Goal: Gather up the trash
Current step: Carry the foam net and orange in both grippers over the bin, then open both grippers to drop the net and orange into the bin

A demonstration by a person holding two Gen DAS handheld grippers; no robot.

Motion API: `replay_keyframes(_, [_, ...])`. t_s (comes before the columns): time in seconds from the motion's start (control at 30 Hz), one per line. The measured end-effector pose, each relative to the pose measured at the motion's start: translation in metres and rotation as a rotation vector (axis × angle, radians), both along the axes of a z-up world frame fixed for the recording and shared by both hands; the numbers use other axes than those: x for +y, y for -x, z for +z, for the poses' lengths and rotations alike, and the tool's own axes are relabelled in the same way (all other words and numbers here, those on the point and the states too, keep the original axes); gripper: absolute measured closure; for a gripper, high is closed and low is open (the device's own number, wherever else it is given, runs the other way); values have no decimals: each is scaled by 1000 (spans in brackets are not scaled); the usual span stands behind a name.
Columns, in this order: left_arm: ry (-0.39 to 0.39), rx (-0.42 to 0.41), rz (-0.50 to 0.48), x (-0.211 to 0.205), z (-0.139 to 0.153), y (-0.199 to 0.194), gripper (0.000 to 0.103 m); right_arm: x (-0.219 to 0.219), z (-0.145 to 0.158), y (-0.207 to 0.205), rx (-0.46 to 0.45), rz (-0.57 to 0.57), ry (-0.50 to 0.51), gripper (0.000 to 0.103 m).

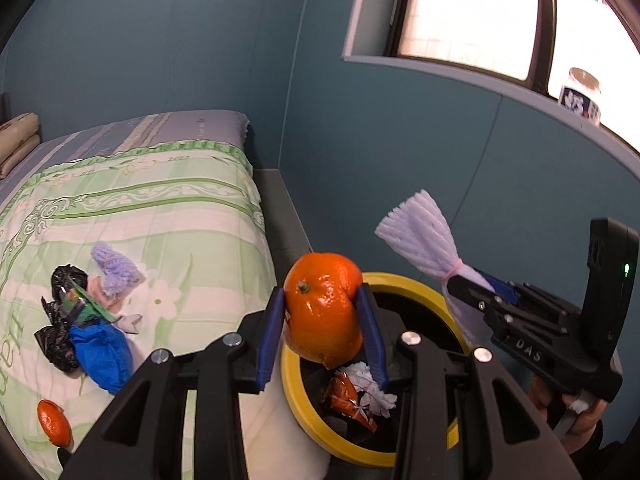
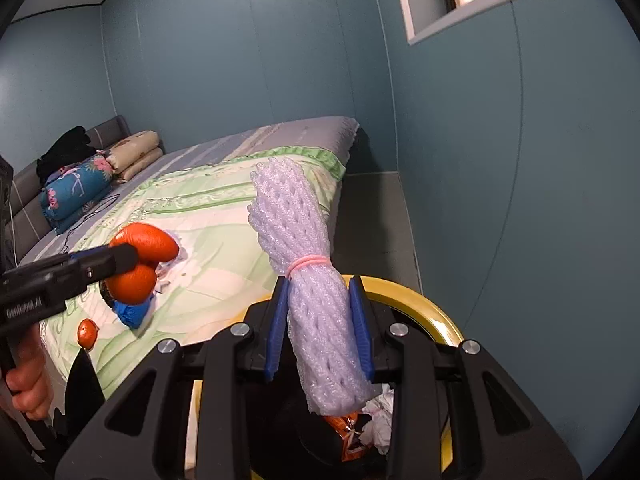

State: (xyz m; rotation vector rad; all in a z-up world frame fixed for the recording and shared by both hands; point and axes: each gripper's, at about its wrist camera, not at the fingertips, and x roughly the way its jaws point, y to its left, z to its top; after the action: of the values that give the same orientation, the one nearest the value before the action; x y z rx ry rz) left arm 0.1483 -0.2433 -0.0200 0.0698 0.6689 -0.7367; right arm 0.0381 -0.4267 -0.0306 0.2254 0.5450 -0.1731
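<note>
a bedroom with teal walls, seen from two handheld grippers held above a yellow-rimmed trash bin (image 1: 320, 432) that stands beside a bed (image 1: 168, 216); the left gripper (image 1: 322, 320) has its blue pads clamped on an orange peel (image 1: 322, 308), which bulges between them and hangs over the bin's near rim; the right gripper (image 2: 324, 328) is clamped on a bundle of lilac foam fruit netting (image 2: 316, 320) tied with a pink band, held upright over the bin's opening; inside the bin lie a crumpled orange wrapper (image 1: 348, 396) and a wad of white paper (image 1: 374, 392); on the green floral quilt, well apart from the bin, sits a heap of more trash: a black plastic bag (image 1: 60, 336), a crumpled blue bag (image 1: 102, 354), a green packet (image 1: 86, 304) and another piece of lilac netting (image 1: 114, 272); a second piece of orange peel (image 1: 54, 422) lies alone near the bed's edge; a jar (image 1: 582, 94) stands on the window sill.
</note>
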Motion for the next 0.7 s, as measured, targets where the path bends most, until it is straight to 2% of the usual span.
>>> replay_keyframes(0.43, [-71, 86, -98, -35, -45, 11, 68, -21, -21, -7, 95, -40, -72, 74])
replay_keyframes(0.6, [-83, 99, -123, -40, -51, 15, 67, -27, -27, -10, 111, -63, -86, 72])
replay_keyframes(0.7, [-85, 90, -125, -41, -51, 18, 66, -30, -28, -10, 110, -71, -91, 68])
